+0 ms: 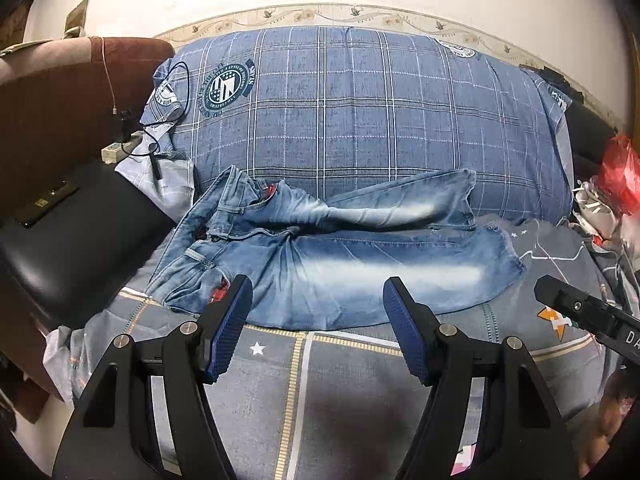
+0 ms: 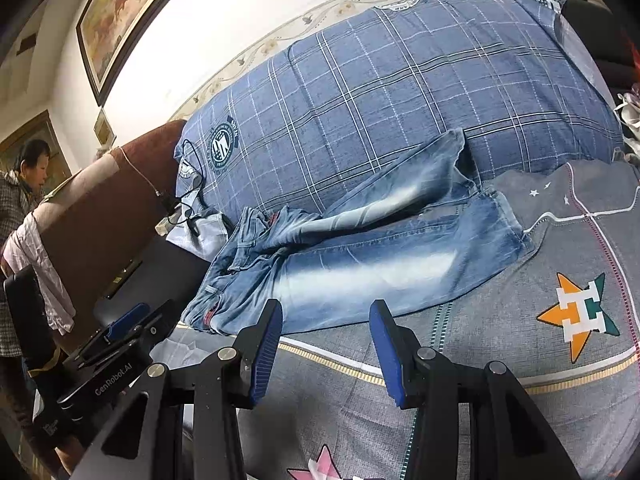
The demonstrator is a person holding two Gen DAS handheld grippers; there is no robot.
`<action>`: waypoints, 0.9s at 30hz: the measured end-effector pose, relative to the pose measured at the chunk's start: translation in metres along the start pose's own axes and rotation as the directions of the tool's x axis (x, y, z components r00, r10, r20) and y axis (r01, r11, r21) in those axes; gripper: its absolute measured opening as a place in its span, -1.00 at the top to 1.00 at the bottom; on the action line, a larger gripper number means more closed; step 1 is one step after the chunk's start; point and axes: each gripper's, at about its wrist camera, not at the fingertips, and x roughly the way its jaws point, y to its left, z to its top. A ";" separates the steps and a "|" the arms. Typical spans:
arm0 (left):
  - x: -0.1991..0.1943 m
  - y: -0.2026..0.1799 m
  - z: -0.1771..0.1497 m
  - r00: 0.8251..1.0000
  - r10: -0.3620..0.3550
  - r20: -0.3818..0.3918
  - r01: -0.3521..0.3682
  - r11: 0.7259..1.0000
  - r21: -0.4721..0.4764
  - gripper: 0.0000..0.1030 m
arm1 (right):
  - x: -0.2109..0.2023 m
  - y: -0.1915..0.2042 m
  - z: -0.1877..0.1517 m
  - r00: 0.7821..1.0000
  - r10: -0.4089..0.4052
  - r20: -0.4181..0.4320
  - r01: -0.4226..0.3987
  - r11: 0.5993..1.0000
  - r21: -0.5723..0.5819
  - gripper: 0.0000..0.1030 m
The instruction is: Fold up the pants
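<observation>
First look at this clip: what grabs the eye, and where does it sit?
A pair of faded blue jeans sprawls across the grey bedspread, waistband left, the far leg riding up a big blue checked pillow. Both grippers, left and right, hover open at the near edge, holding nothing.

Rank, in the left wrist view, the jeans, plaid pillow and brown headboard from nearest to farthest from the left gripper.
1. Jeans: just ahead of the left gripper, spread on the bed.
2. Plaid pillow: behind the jeans, against the wall.
3. Brown headboard: far left, beyond the pillow's corner.
</observation>
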 end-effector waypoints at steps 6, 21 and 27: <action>-0.002 0.000 0.001 1.000 0.001 0.003 -0.001 1.000 0.002 -0.33 | 0.000 0.001 0.000 1.000 0.003 0.000 -0.003 1.000 -0.007 0.16; 0.000 0.002 0.003 1.000 -0.001 -0.007 0.001 1.000 -0.009 -0.33 | -0.004 -0.002 0.002 1.000 0.004 0.027 -0.004 1.000 0.007 0.16; 0.001 0.002 0.003 1.000 0.000 -0.012 0.000 1.000 -0.003 -0.33 | -0.008 -0.011 0.004 0.999 0.010 0.043 -0.012 0.999 0.049 0.16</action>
